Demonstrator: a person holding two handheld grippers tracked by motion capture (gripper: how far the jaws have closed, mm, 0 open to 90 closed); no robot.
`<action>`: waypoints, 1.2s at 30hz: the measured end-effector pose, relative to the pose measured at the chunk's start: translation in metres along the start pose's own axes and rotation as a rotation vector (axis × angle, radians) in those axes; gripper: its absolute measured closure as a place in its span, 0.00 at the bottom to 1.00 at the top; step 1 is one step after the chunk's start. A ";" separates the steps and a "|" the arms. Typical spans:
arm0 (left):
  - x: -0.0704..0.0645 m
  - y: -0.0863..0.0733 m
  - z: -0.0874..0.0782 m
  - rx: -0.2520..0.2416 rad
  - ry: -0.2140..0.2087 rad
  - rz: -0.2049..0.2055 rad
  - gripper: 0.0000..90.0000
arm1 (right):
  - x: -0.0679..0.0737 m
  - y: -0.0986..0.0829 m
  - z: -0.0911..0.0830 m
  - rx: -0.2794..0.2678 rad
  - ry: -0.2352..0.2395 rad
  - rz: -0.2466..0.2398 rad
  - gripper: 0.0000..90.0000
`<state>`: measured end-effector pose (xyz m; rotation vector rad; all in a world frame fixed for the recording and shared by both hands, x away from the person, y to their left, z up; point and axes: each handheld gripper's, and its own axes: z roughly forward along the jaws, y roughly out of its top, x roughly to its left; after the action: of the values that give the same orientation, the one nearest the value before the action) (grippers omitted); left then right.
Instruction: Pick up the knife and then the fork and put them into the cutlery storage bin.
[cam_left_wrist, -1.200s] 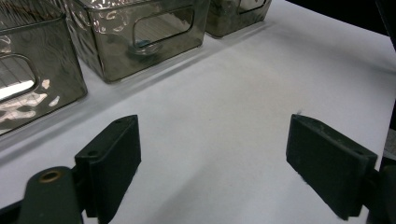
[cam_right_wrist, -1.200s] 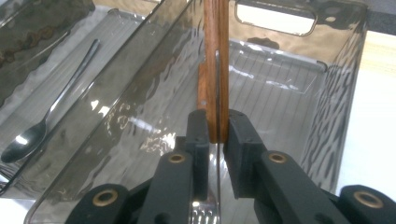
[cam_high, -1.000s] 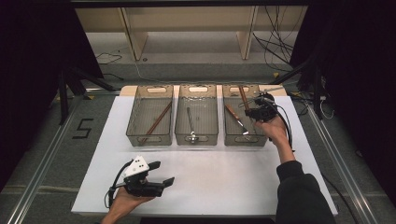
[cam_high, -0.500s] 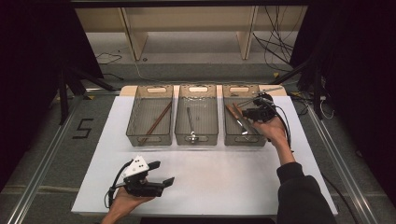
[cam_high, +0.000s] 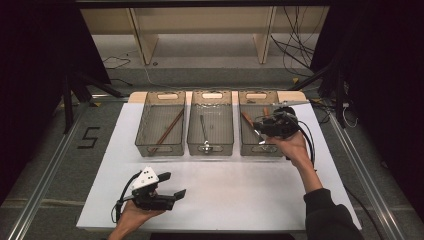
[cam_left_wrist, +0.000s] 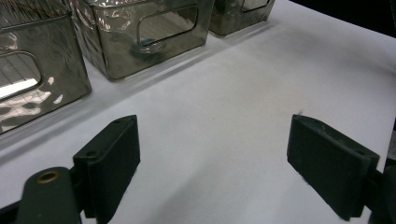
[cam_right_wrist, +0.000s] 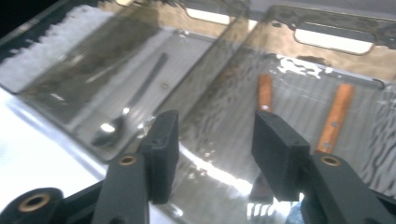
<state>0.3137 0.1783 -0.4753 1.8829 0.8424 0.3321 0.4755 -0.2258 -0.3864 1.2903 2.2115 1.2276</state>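
The right gripper (cam_high: 261, 131) hovers over the near end of the right-hand clear smoky plastic bin (cam_high: 260, 147), its black jaws parted with nothing between them (cam_right_wrist: 212, 149) — held low and tilted forward, likely so it can work among the cutlery below. In that bin lie two wooden-handled utensils (cam_right_wrist: 336, 116), side by side along its length; a metal spoon (cam_right_wrist: 122, 119) rests alone in the middle bin (cam_high: 210, 146), and a long wooden stick (cam_high: 168, 130) lies in the left bin (cam_high: 161, 149), so each bin seems to keep one kind. The left gripper (cam_high: 172, 187) waits wide open and empty on the white table (cam_left_wrist: 224, 107), well apart from the bins — apparently idle.
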 end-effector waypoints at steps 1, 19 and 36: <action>0.000 0.000 0.000 0.002 0.000 0.002 0.19 | 0.002 -0.002 -0.003 -0.007 0.008 0.008 0.54; 0.000 0.000 0.000 0.000 0.002 -0.008 0.19 | 0.034 -0.038 -0.032 -0.127 0.096 -0.016 0.41; 0.001 0.000 0.000 -0.001 0.001 -0.016 0.19 | 0.057 -0.072 -0.044 -0.195 0.160 -0.053 0.34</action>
<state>0.3146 0.1792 -0.4757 1.8741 0.8575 0.3238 0.3763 -0.2192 -0.4093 1.0859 2.1512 1.5313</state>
